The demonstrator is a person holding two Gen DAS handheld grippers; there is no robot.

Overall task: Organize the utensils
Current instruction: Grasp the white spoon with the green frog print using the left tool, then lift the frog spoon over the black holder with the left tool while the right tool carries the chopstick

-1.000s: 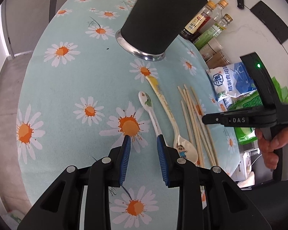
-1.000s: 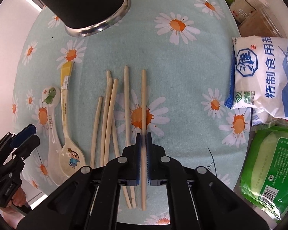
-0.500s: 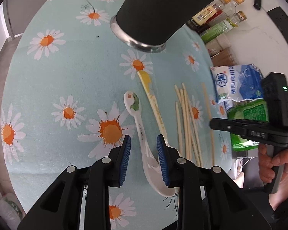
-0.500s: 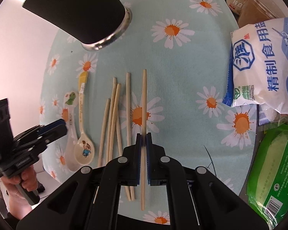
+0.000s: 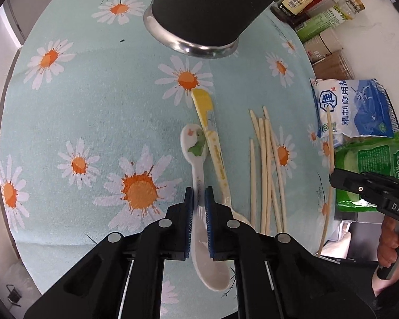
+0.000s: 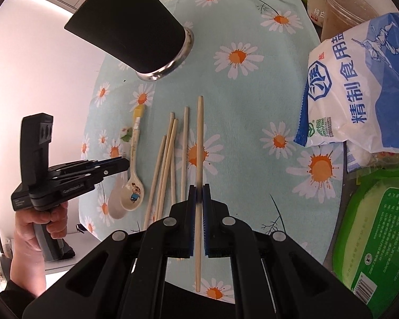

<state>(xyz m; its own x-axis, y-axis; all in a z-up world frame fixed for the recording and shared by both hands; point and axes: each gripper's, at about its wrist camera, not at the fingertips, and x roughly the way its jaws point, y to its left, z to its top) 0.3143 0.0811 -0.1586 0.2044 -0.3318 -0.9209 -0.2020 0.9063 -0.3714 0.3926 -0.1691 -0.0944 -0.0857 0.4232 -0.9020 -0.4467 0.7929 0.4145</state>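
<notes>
My left gripper (image 5: 199, 195) is shut on the handle of a white spoon (image 5: 196, 143) with a green picture, lying on the daisy tablecloth. A second spoon (image 5: 218, 159) with a yellow handle end lies right beside it. My right gripper (image 6: 199, 191) is shut on one wooden chopstick (image 6: 199, 138) and holds it lifted above the cloth. Several more chopsticks (image 6: 170, 148) lie on the cloth to its left; they also show in the left wrist view (image 5: 264, 164). A black utensil holder (image 5: 212, 8) with a steel base stands at the far side, also seen in the right wrist view (image 6: 135, 29).
A blue and white salt bag (image 6: 359, 85) and a green packet (image 6: 380, 239) lie on the right. Bottles and jars (image 5: 321, 8) stand at the back right. The table's near edge runs just under both grippers.
My left gripper has moved onto the white spoon's handle and shut on it. My right gripper has lifted the chopstick higher off the cloth.
</notes>
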